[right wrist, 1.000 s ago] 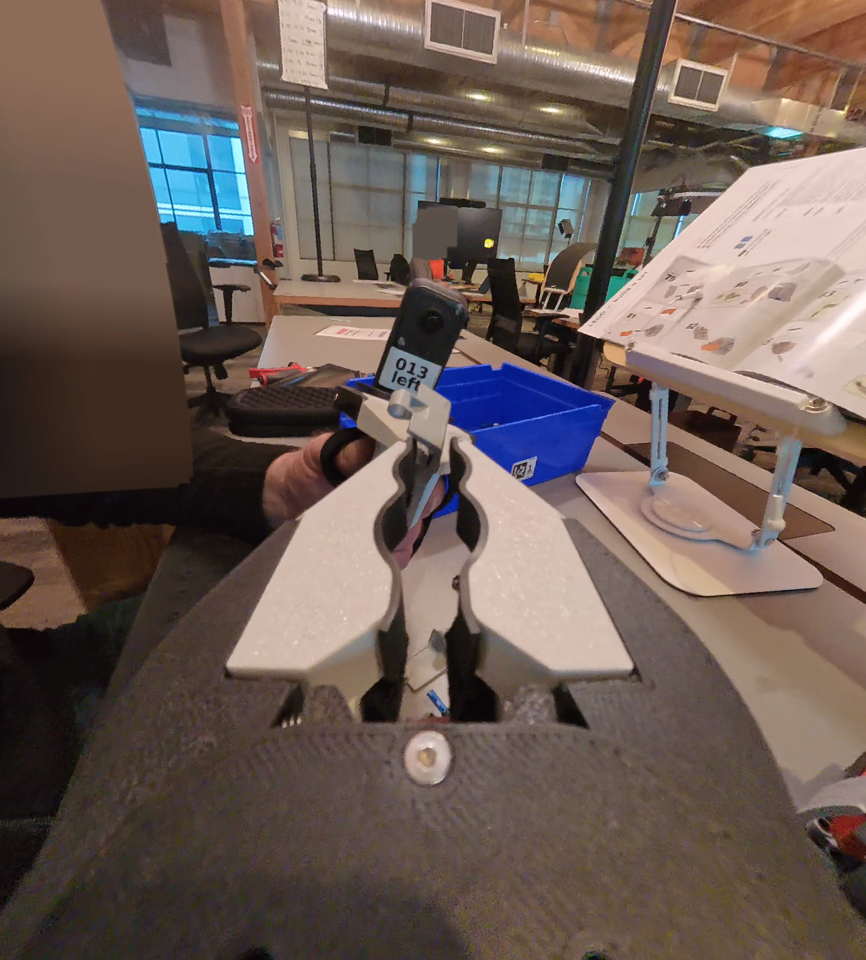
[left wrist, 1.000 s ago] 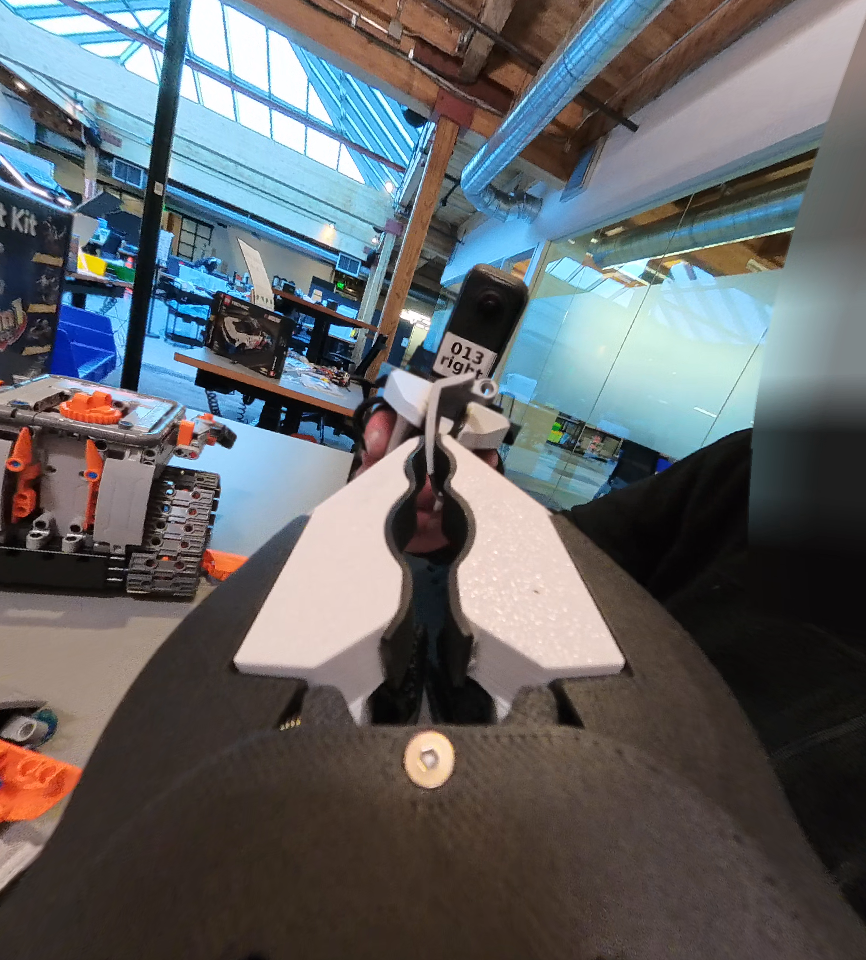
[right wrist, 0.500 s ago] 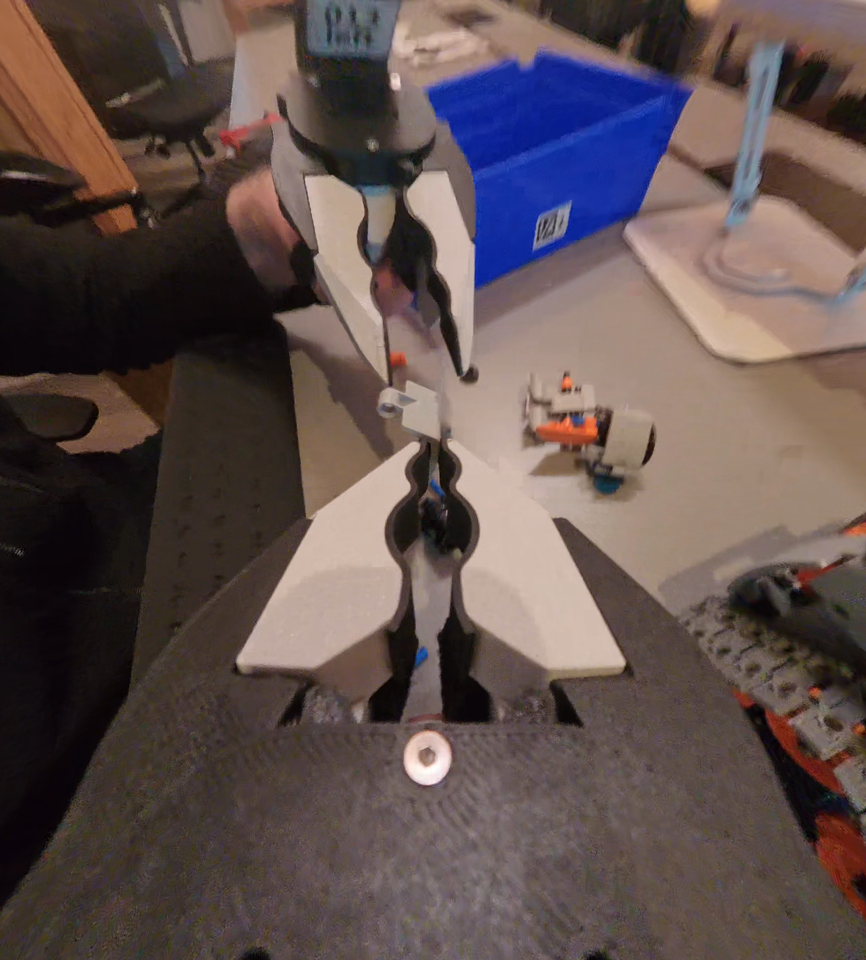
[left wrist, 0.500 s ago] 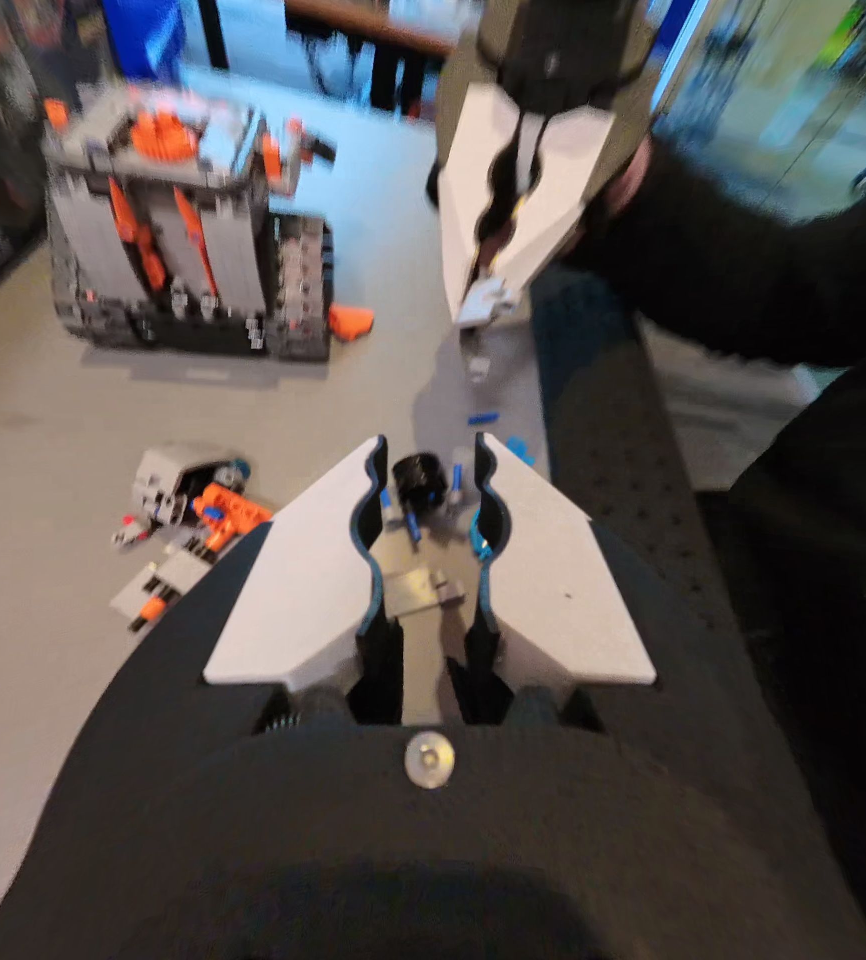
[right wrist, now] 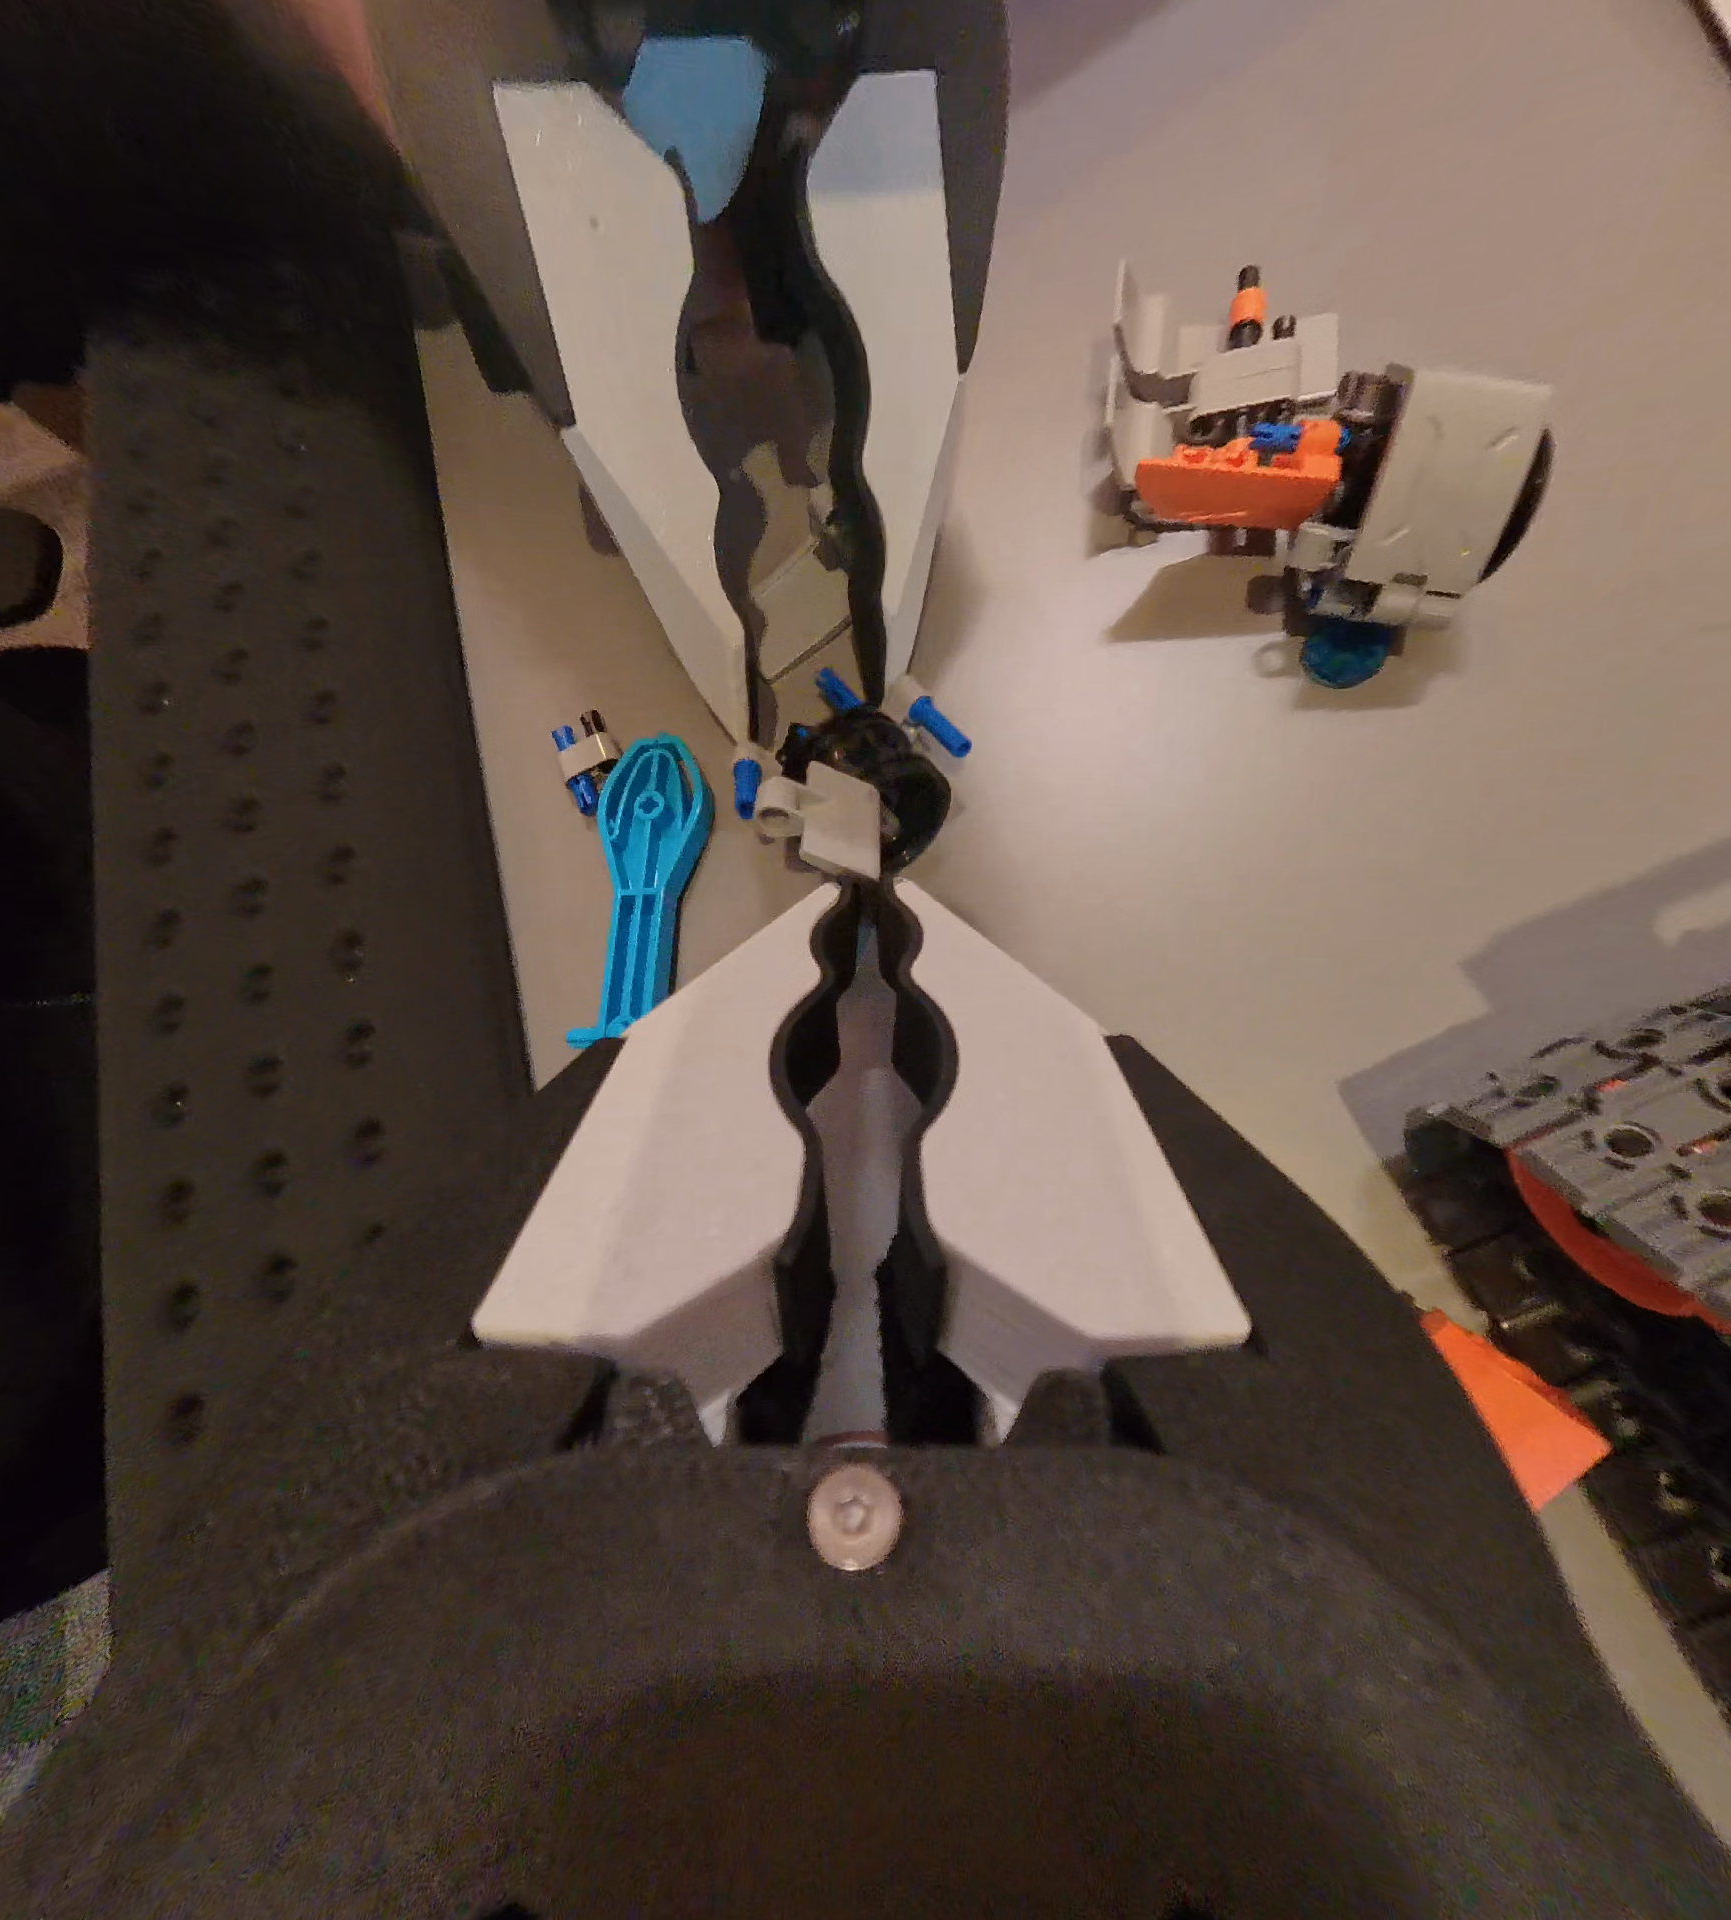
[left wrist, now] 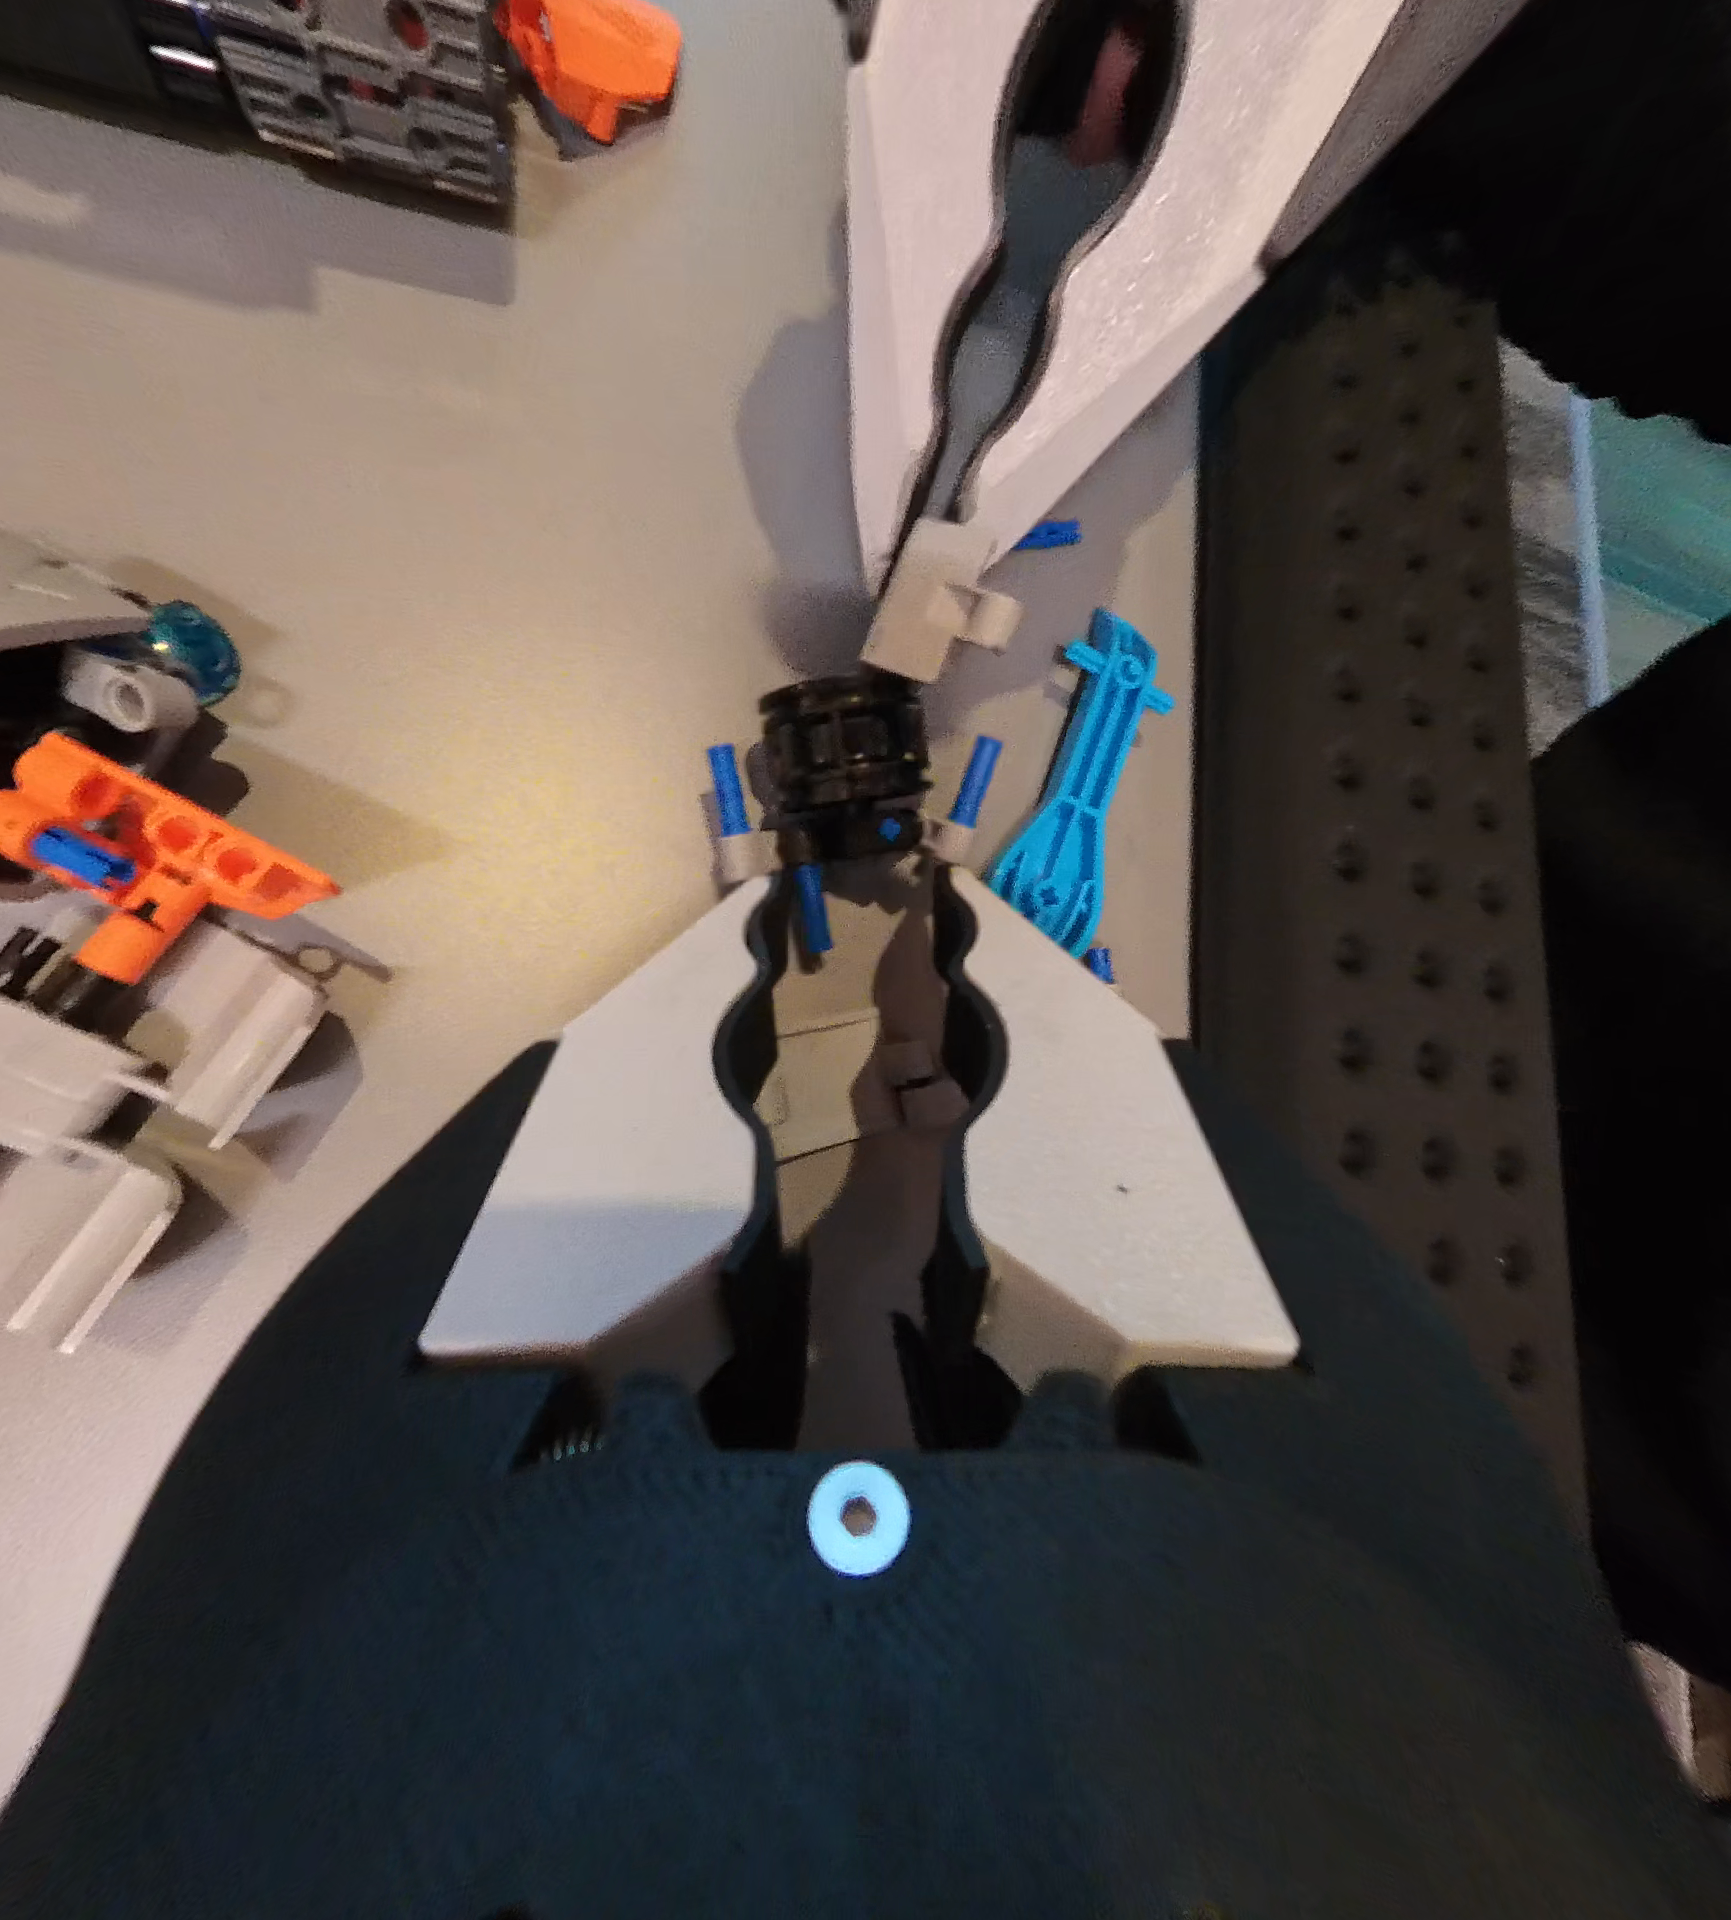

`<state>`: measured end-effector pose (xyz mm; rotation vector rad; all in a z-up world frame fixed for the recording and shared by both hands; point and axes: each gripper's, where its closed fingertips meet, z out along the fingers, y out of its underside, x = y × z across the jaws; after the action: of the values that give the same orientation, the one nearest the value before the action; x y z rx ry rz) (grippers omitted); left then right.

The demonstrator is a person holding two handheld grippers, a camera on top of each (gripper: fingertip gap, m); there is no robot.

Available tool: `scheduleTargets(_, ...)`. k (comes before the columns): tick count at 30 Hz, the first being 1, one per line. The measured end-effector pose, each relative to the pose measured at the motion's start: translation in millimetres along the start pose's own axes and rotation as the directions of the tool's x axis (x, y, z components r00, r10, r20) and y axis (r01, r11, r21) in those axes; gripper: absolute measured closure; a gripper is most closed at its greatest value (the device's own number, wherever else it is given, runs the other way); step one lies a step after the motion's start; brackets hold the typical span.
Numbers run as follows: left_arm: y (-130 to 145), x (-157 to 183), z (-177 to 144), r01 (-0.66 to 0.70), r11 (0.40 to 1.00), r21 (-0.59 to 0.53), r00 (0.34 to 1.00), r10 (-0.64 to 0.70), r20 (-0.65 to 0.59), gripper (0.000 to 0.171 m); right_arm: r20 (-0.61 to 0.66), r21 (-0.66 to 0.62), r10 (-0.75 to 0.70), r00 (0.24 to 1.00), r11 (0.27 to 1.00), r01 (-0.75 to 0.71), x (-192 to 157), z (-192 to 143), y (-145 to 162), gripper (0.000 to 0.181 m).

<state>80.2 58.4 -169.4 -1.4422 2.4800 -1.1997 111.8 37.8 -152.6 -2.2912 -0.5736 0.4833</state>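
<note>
1. Left wrist view
   - The left tool (left wrist: 850, 899) is tilted down at the desk (left wrist: 425, 520) with its jaws moderately apart and nothing between them.
   - A black ribbed round part (left wrist: 845, 774) sits on the desk just past the fingertips, in line with the gap. Whether the tips touch it cannot be told.
   - Blue pins (left wrist: 726, 790) lie on either side of it, and a light-blue lever piece (left wrist: 1089, 790) lies just right of it, its long axis running roughly away from the camera.
   - The right tool (left wrist: 928, 520) comes in from the far side, pinching a small grey angled piece (left wrist: 934, 613) that hangs directly above the far edge of the round part.
   - An orange-and-grey sub-assembly (left wrist: 144, 852) is well off to the left.

2. Right wrist view
   - The right tool's jaws are narrow, clamped on the grey piece, which overlaps the round part just ahead of the tips.
   - The left tool faces it, its tips straddling that part.
   - A tracked model (right wrist: 1619, 1174) is at lower right.

3. Change
   - A second ago both tools were raised and level, facing each other in the air, the left one nearly closed.
   - Now both point down close to the desk, the left has opened, and the right keeps the same grey piece.
</note>
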Motion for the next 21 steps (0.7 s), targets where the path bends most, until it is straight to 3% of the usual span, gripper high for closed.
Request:
scheduleTargets(6, -0.6, 4.5, -3.7, 0.023, 0.999, 0.040, 0.996, -0.020, -0.089, 0.146, 0.003, -0.022, -0.040, 0.999, 0.999, 0.040, -2.8, 1.0, 5.0, 0.181)
scheduleTargets(12, -3.0, -5.5, -21.3, 0.003, 0.998, 0.065, 0.999, -0.001, -0.034, 0.126, 0.006, -0.028, -0.062, 0.998, 0.998, 0.062, -4.7, 2.4, 6.5, 0.181)
scheduleTargets(18, -5.4, -20.6, -16.3, 0.054, 0.997, 0.049, 0.998, -0.052, -0.045, 0.128, 0.018, -0.027, -0.078, 0.997, 0.997, 0.079, -7.8, 3.6, 6.1, 0.181)
scheduleTargets(21, -12.2, -14.8, -12.3, 0.077, 0.996, 0.054, 0.990, -0.070, -0.125, 0.133, 0.017, -0.025, -0.089, 0.996, 0.996, 0.089, -8.3, 3.6, 6.1, 0.181)
